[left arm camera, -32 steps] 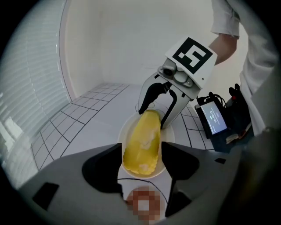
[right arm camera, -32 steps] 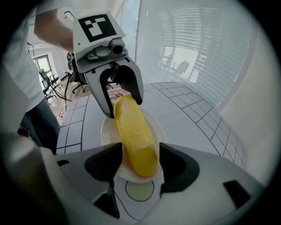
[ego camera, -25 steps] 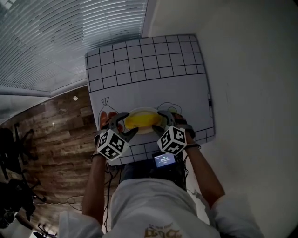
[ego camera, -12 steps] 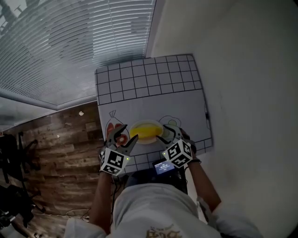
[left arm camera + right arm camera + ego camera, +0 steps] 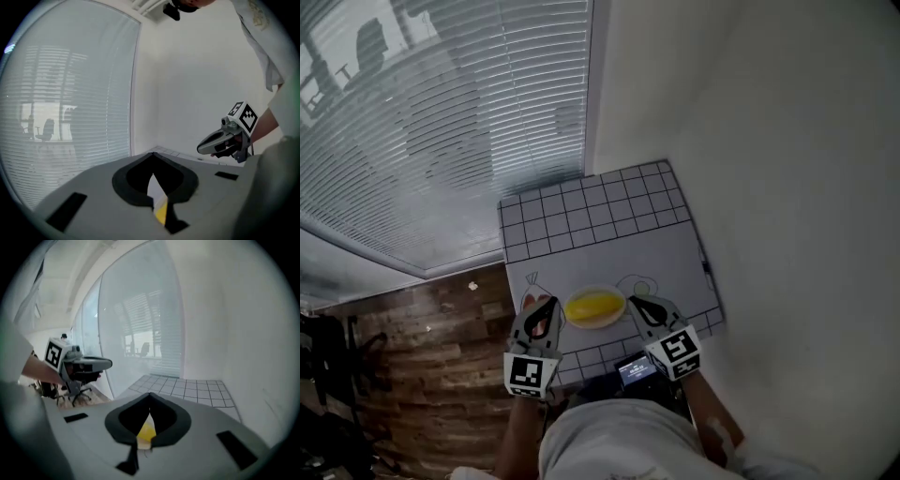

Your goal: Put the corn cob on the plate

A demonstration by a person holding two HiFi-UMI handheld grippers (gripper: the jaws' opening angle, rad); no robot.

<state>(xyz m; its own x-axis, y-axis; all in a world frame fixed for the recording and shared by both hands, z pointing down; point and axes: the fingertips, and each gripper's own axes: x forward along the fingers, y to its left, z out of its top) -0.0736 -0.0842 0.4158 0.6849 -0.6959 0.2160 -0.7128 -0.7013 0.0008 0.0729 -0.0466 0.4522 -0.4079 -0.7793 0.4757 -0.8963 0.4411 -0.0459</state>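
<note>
while the corn cob (image 5: 593, 306) lies on the plate (image 5: 598, 324), the fingers of the left gripper (image 5: 547, 307) and the right gripper (image 5: 637, 304) are seen closed, with nothing held.

One yellow corn cob (image 5: 593, 306), one round white plate (image 5: 620, 298), one grid-marked white tabletop (image 5: 609, 248), one small lit screen (image 5: 635, 371). Two grey tools, left tool (image 5: 549, 307) and right tool (image 5: 637, 306), one marker cube (image 5: 532, 373) on each.

Dim, window-lit; fisheye edges, soft focus.
</note>
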